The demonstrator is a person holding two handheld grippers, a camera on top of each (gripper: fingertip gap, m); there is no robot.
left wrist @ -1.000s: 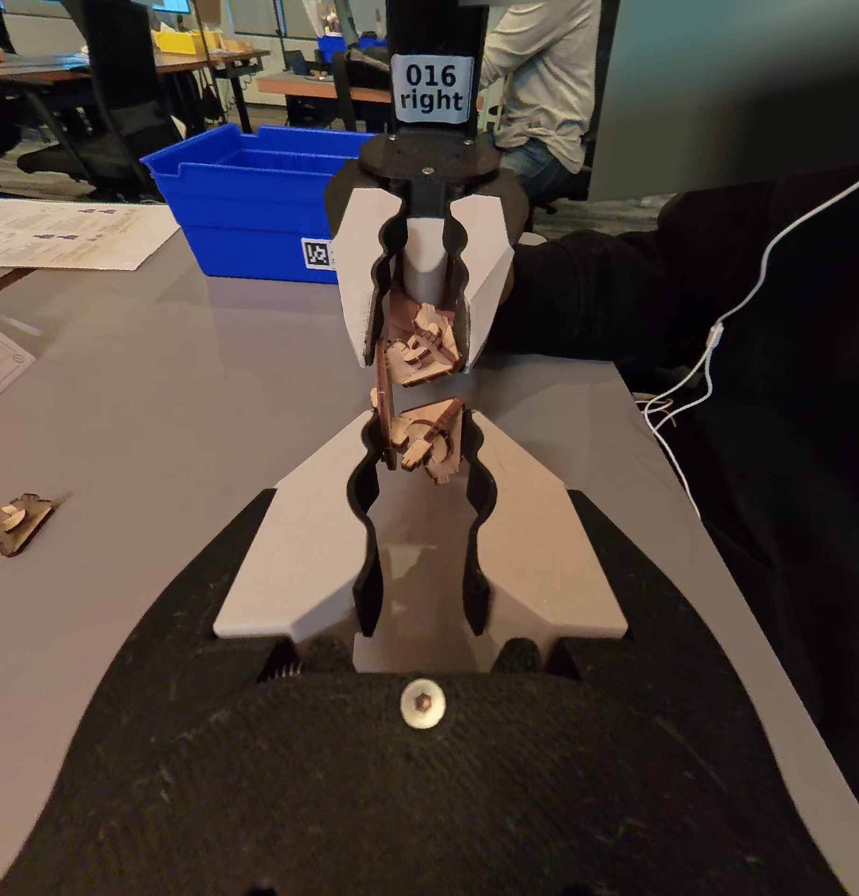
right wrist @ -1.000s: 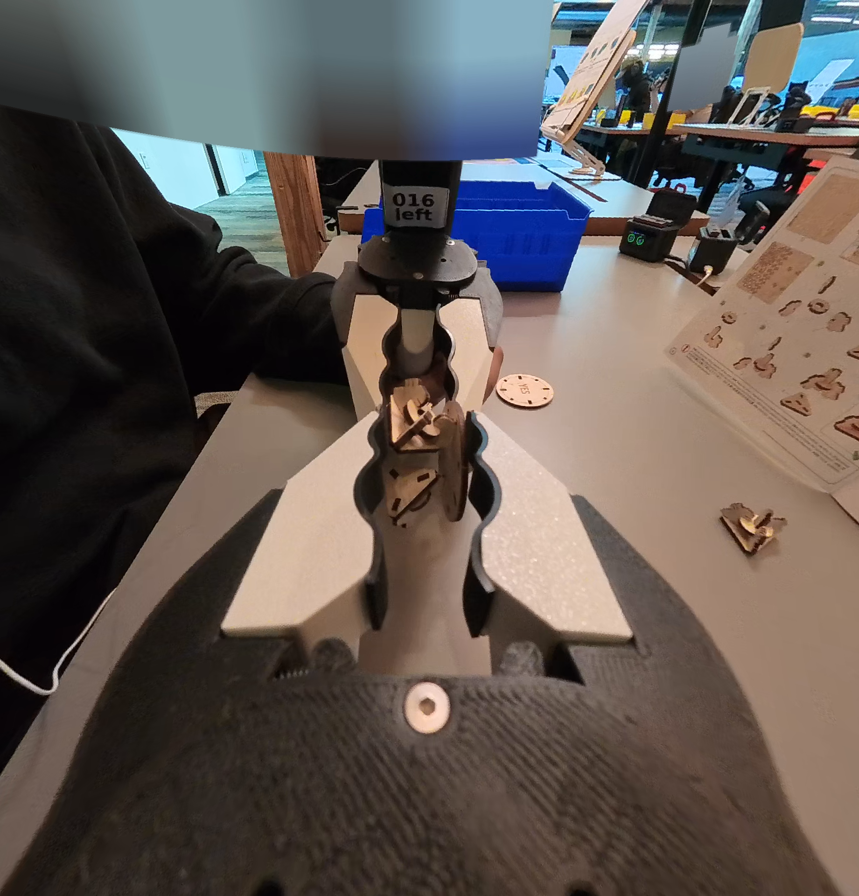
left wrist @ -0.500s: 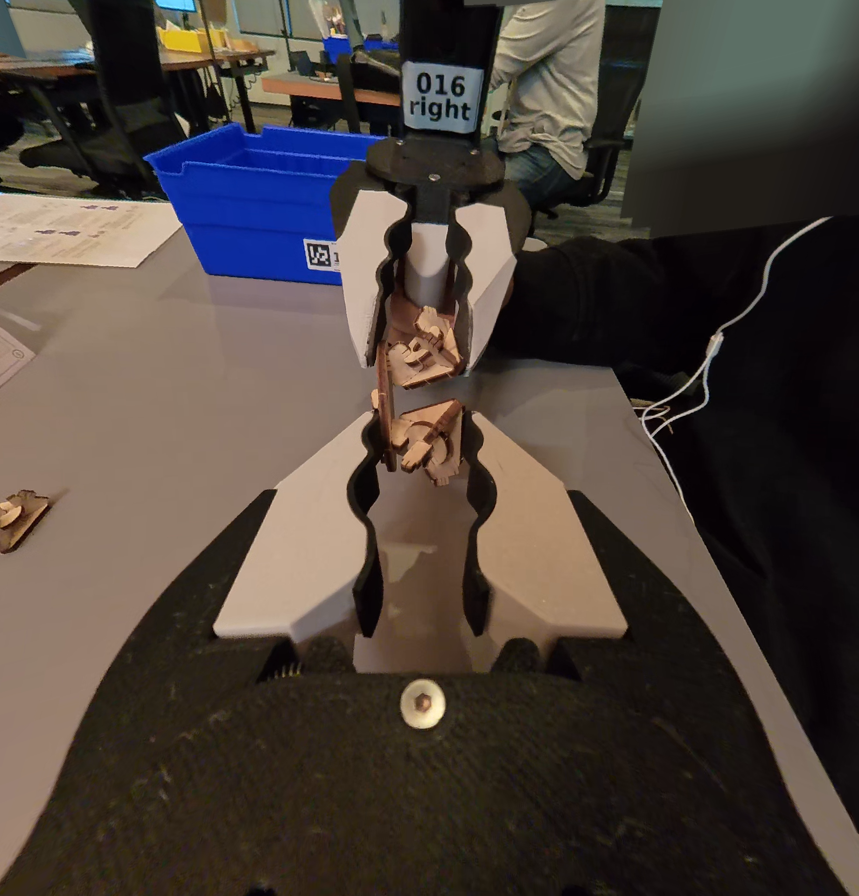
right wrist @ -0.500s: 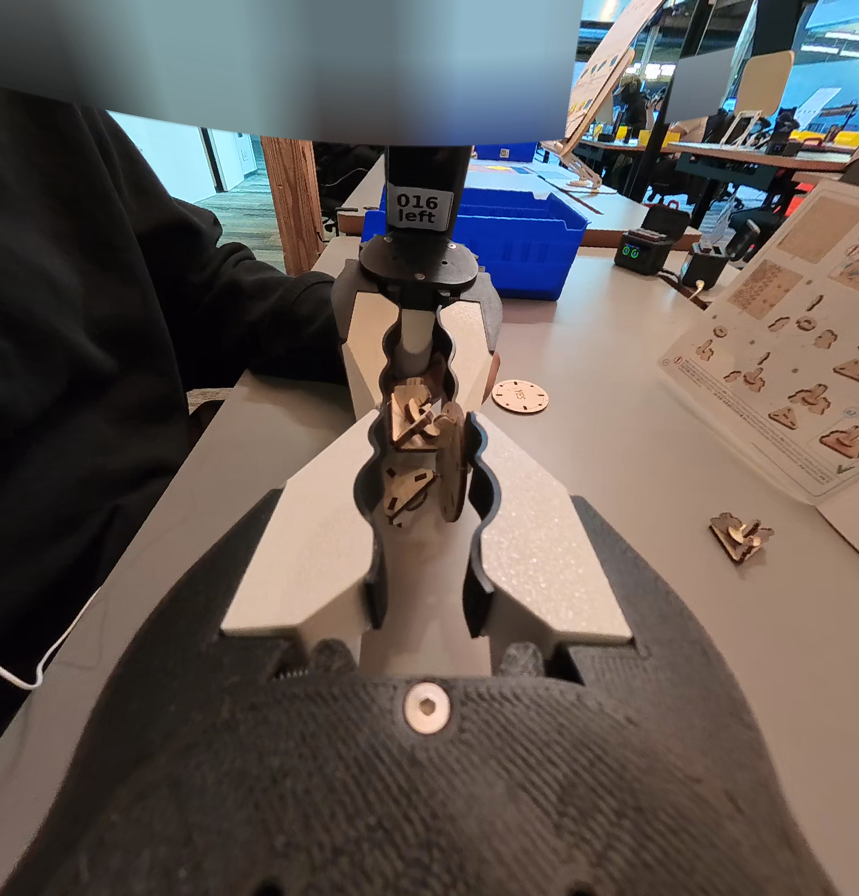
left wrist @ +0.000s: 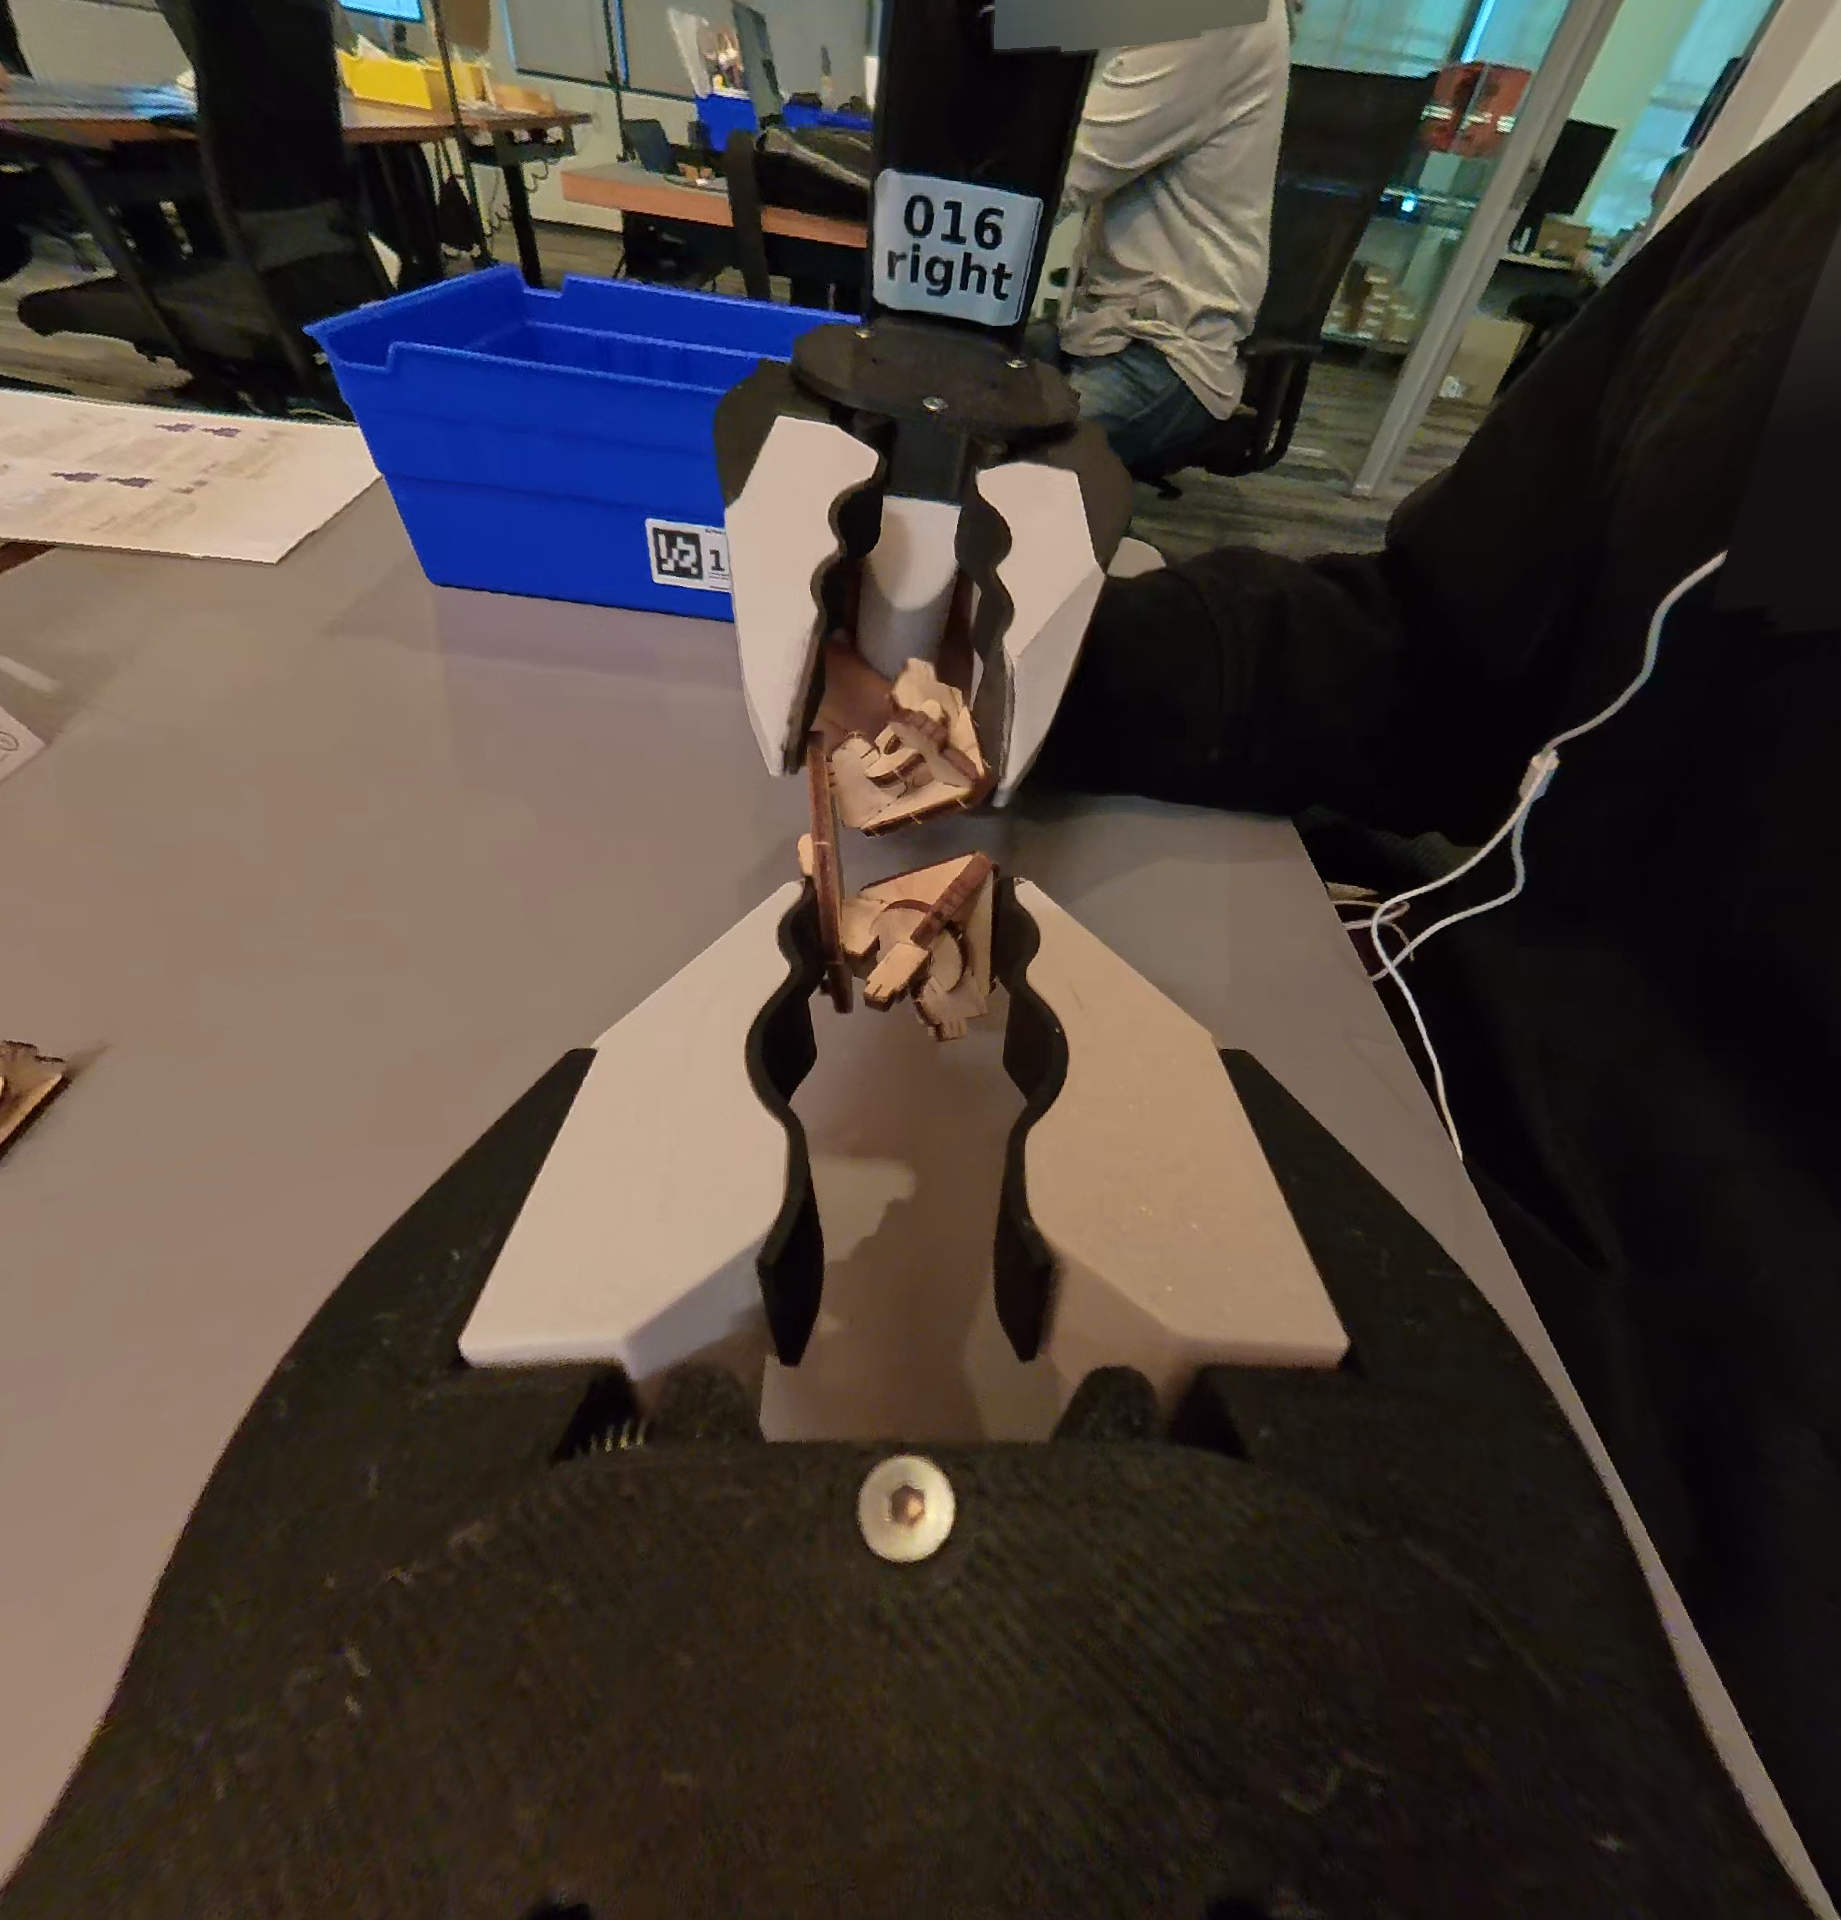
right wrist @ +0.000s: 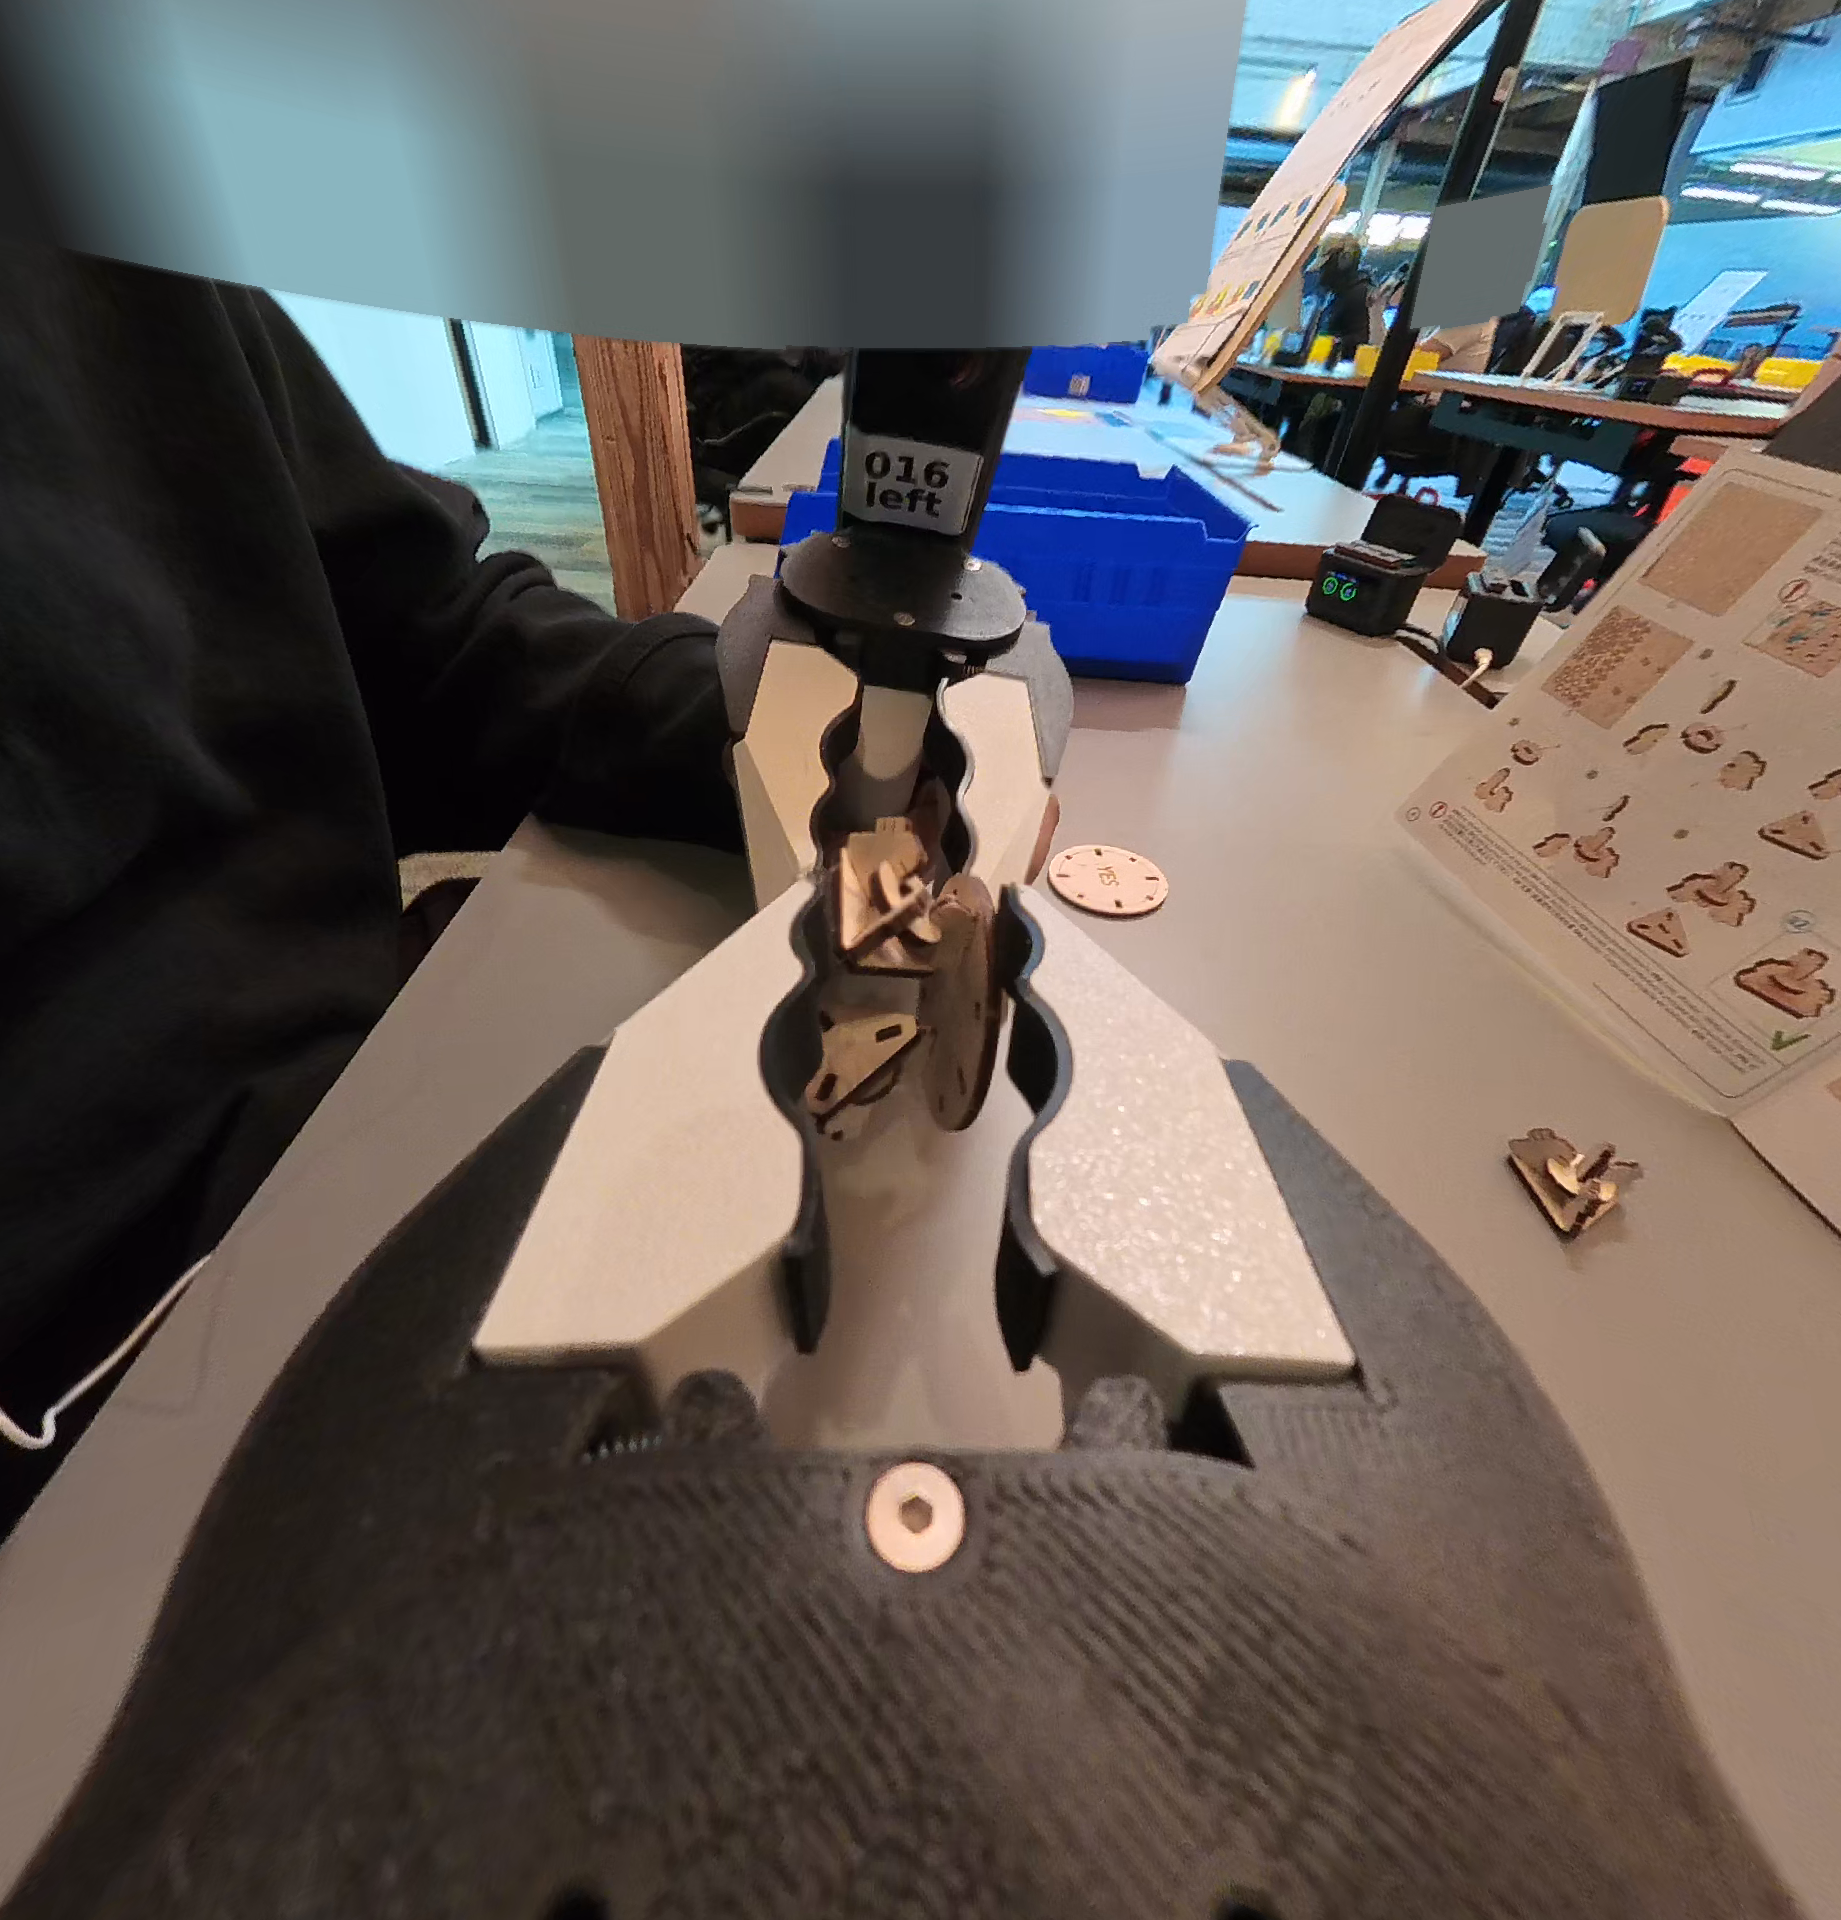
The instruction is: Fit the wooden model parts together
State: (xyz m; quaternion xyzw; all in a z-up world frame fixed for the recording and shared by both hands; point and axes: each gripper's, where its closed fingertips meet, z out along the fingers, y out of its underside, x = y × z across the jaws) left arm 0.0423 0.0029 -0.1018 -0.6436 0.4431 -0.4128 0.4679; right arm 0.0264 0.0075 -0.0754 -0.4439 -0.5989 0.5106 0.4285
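Observation:
My two grippers face each other tip to tip above the grey table (left wrist: 376, 831) and share one wooden assembly. It is a thin brown disc (left wrist: 824, 883) on edge with small pale wedge-shaped pieces fixed to one face. My left gripper (left wrist: 905, 935) is shut on the disc and the nearer wedge piece (left wrist: 921, 935). My right gripper (left wrist: 895, 748) is shut on the disc's other part and a second wedge piece (left wrist: 900, 769). In the right wrist view the disc (right wrist: 963, 1008) lies against one pad of the right gripper (right wrist: 908, 935), with the wedge pieces (right wrist: 880, 914) beside it. The left gripper (right wrist: 895, 831) is just beyond.
A blue bin (left wrist: 542, 447) stands behind the grippers, also seen in the right wrist view (right wrist: 1103, 582). A loose wooden disc (right wrist: 1108, 880), a loose wedge piece (right wrist: 1570, 1179) and an instruction sheet (right wrist: 1674, 831) lie on the table. A person's dark sleeve (left wrist: 1311, 675) is at the table edge.
Both grippers stay shut on the wooden assembly. The views have shifted only slightly and the assembly keeps its place in the jaws.

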